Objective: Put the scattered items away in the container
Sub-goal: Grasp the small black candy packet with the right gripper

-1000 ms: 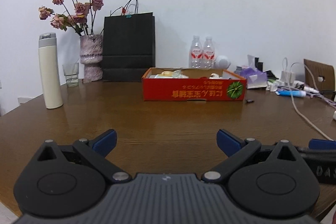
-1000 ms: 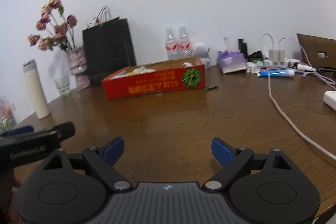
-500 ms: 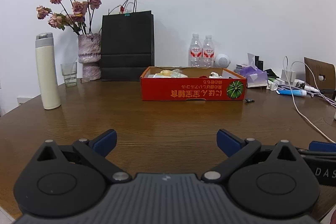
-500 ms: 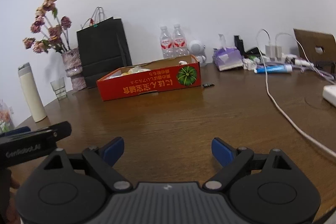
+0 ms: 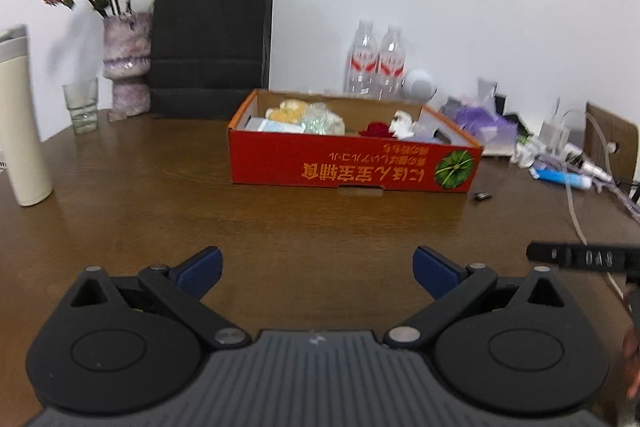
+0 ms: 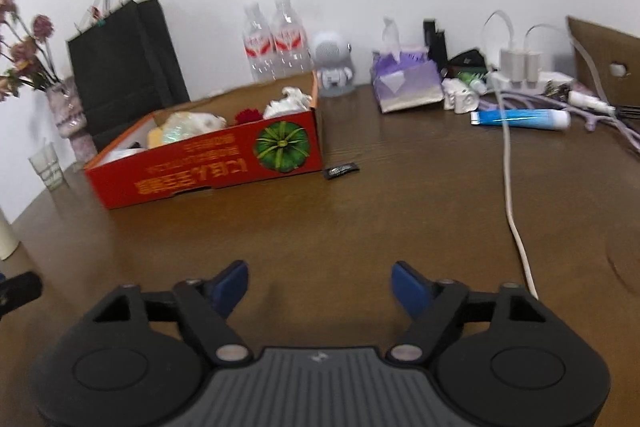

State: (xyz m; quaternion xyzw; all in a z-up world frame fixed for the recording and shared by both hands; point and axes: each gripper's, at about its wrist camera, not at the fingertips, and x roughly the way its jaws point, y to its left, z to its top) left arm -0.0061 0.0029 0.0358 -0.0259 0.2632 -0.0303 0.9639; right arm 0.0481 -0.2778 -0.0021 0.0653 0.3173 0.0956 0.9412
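A red cardboard box (image 5: 352, 169) (image 6: 208, 167) stands on the brown table, holding several items: pale wrapped packets, a red flower, crumpled white paper. A small black packet (image 6: 341, 170) (image 5: 481, 195) lies on the table just right of the box. My left gripper (image 5: 316, 267) hovers open over bare table, well short of the box. My right gripper (image 6: 319, 283) is over the table nearer the packet; its jaws are closing with nothing between them. The right gripper's side shows at the right edge of the left wrist view.
A black paper bag (image 5: 210, 39), vase of dried flowers (image 5: 127, 63), glass (image 5: 81, 105) and cream flask (image 5: 20, 123) stand at the left. Two water bottles (image 6: 276, 41), a tissue pack (image 6: 404, 83), blue tube (image 6: 520, 118), chargers and a white cable (image 6: 510, 163) crowd the right.
Both grippers have moved forward toward the box, which looks larger now. The right view has swung toward the box's right end, and the right jaws stand narrower.
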